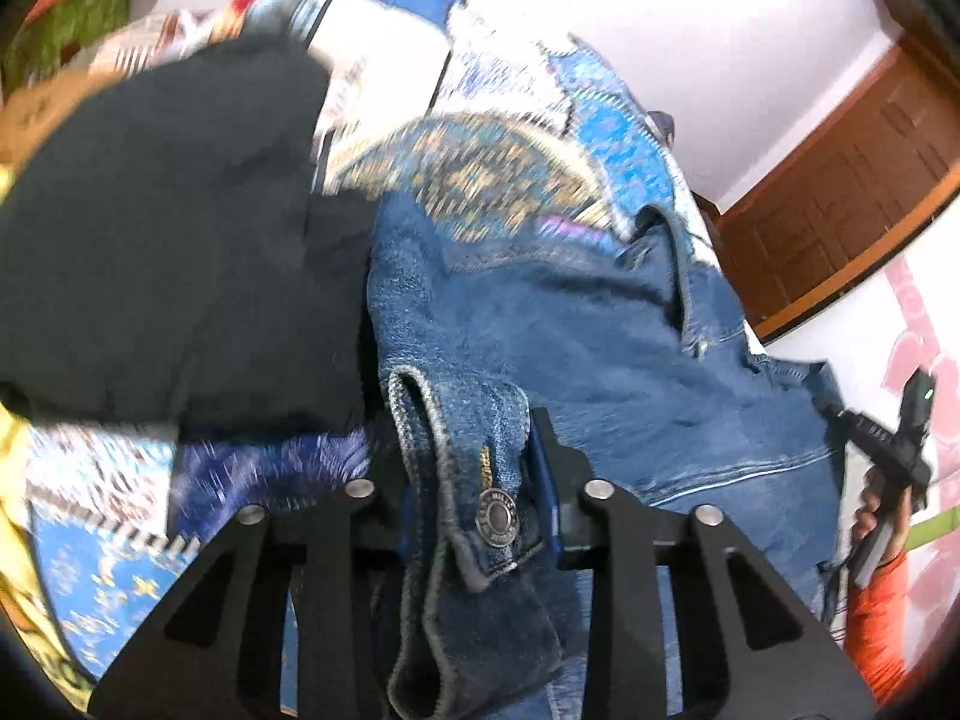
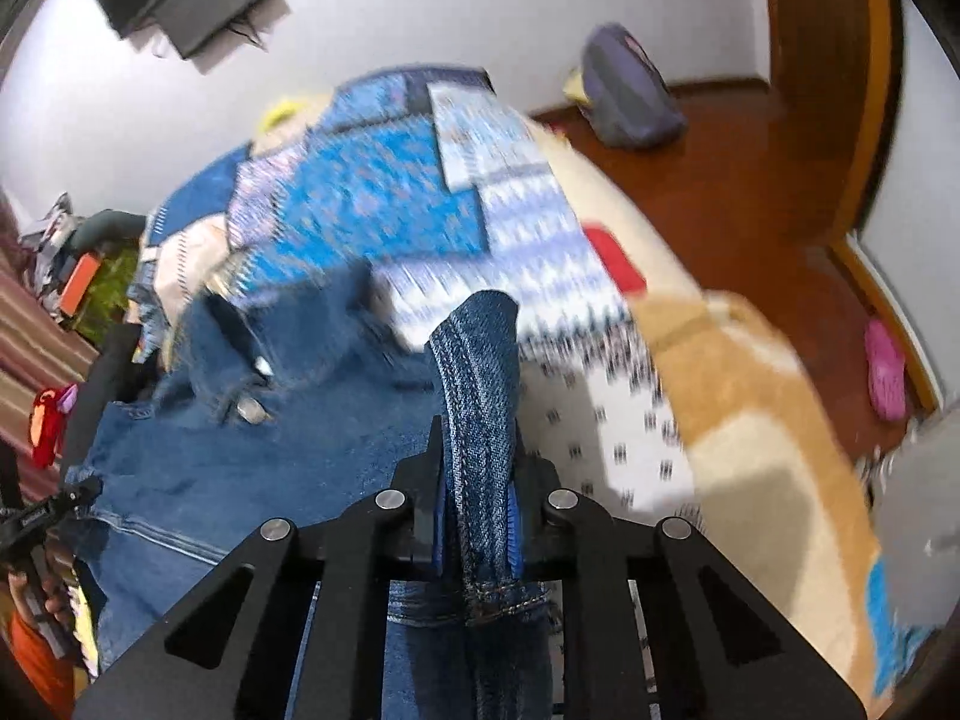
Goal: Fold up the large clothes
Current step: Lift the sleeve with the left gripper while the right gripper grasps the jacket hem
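A blue denim jacket point(image 1: 570, 324) hangs spread over the bed between both grippers. My left gripper point(image 1: 474, 468) is shut on a folded denim edge with a metal snap button point(image 1: 495, 523). My right gripper point(image 2: 477, 450) is shut on a stitched denim hem point(image 2: 483, 372) that stands up between the fingers. The rest of the jacket point(image 2: 198, 462) stretches to the left in the right wrist view. The right gripper also shows in the left wrist view point(image 1: 894, 438), and the left one in the right wrist view point(image 2: 36, 516). Both views are motion blurred.
A blue patterned bedspread point(image 2: 372, 204) covers the bed. A black garment point(image 1: 162, 228) lies at the left. A wooden door point(image 1: 852, 180) and white wall are behind. A grey bag point(image 2: 630, 90) and a pink slipper point(image 2: 885, 372) lie on the wooden floor.
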`<state>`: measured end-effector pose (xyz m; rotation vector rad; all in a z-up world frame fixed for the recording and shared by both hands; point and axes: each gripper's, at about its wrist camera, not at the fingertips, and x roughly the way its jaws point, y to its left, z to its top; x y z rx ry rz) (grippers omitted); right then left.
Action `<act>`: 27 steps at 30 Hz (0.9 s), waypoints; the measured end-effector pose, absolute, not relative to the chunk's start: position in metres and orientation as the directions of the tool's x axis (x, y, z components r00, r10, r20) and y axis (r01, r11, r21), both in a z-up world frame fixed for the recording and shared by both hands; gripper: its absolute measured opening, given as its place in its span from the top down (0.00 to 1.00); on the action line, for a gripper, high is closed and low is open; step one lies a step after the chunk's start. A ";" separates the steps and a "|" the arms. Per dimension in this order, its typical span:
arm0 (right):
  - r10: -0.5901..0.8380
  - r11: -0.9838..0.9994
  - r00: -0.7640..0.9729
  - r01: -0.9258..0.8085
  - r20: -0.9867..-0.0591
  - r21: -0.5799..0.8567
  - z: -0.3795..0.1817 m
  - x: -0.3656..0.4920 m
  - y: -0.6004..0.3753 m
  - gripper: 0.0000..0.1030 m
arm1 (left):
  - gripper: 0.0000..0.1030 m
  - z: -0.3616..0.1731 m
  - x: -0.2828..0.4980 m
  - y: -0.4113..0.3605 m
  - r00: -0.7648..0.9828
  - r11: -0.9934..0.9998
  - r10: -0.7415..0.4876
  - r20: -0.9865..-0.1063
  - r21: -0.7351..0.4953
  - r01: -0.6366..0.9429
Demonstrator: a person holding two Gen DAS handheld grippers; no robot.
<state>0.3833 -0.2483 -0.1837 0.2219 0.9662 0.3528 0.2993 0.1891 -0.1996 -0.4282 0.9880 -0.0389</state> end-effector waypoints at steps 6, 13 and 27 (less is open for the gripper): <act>0.391 0.920 0.597 -0.268 -0.700 0.285 -0.131 0.401 -0.232 0.88 | 0.73 -0.148 0.319 0.172 0.643 0.944 -0.197 -0.740 -0.320 -0.079; 0.352 0.935 0.648 -0.271 -0.675 0.227 -0.114 0.438 -0.208 0.88 | 0.73 -0.136 0.355 0.167 0.678 0.957 -0.134 -0.722 -0.271 -0.101; 0.248 0.968 0.534 -0.179 -0.808 0.179 -0.192 0.484 -0.207 0.84 | 0.68 -0.204 0.388 0.193 0.561 0.965 -0.057 -0.826 -0.189 -0.181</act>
